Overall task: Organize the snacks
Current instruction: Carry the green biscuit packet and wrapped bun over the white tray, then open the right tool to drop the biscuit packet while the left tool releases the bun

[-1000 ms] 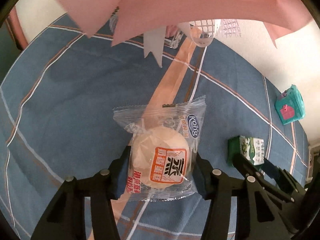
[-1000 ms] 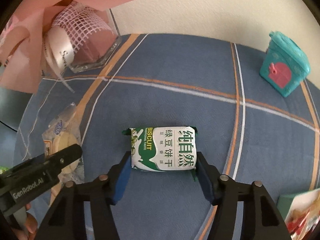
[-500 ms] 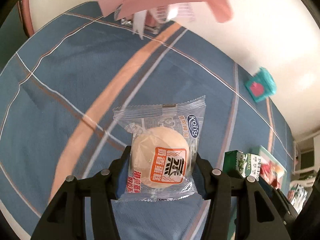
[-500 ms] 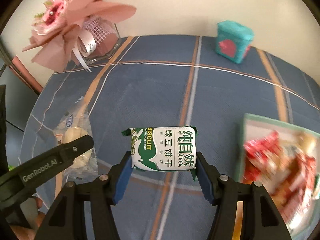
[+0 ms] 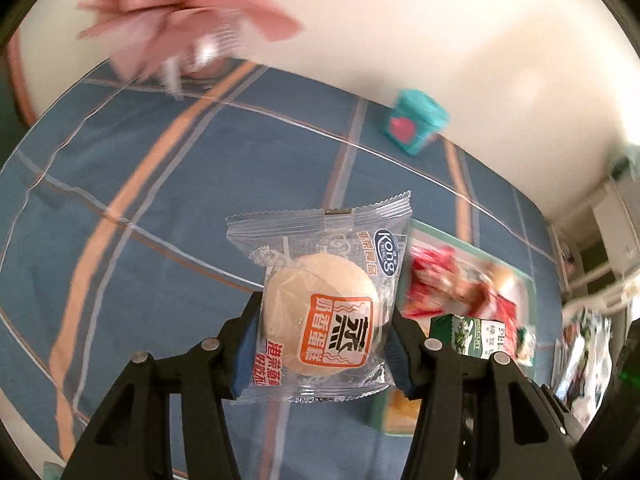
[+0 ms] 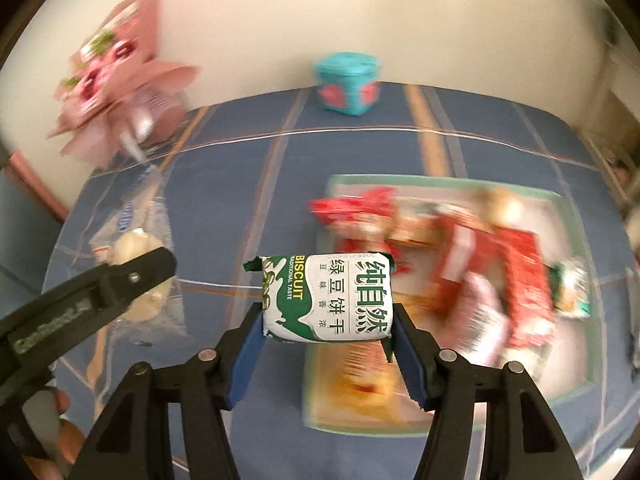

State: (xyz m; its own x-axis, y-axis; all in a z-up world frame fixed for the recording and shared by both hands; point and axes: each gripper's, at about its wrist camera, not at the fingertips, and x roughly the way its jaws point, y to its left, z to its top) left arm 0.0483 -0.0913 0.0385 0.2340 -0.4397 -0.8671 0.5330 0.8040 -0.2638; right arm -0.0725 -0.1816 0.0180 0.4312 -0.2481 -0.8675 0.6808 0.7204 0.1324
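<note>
My left gripper (image 5: 322, 340) is shut on a clear packet with a round pale cake (image 5: 320, 316) inside, held above the blue checked tablecloth (image 5: 168, 240). My right gripper (image 6: 326, 332) is shut on a green and white biscuit packet (image 6: 326, 298). That biscuit packet (image 5: 474, 336) also shows at the right of the left wrist view, and the cake packet (image 6: 136, 276) sits behind the left gripper's finger in the right wrist view. A green-rimmed tray (image 6: 576, 240) with several red snack packets (image 6: 492, 264) lies just ahead and right of the biscuit packet.
A pink paper bouquet (image 6: 116, 92) in a glass vase stands at the back left. A teal box with a pink heart (image 6: 348, 84) stands at the back by the white wall. More packets (image 5: 580, 360) lie at the far right edge.
Both grippers have swung rightward and risen with their packets. The bouquet has slid away to the back left and the tray of red packets has come into view.
</note>
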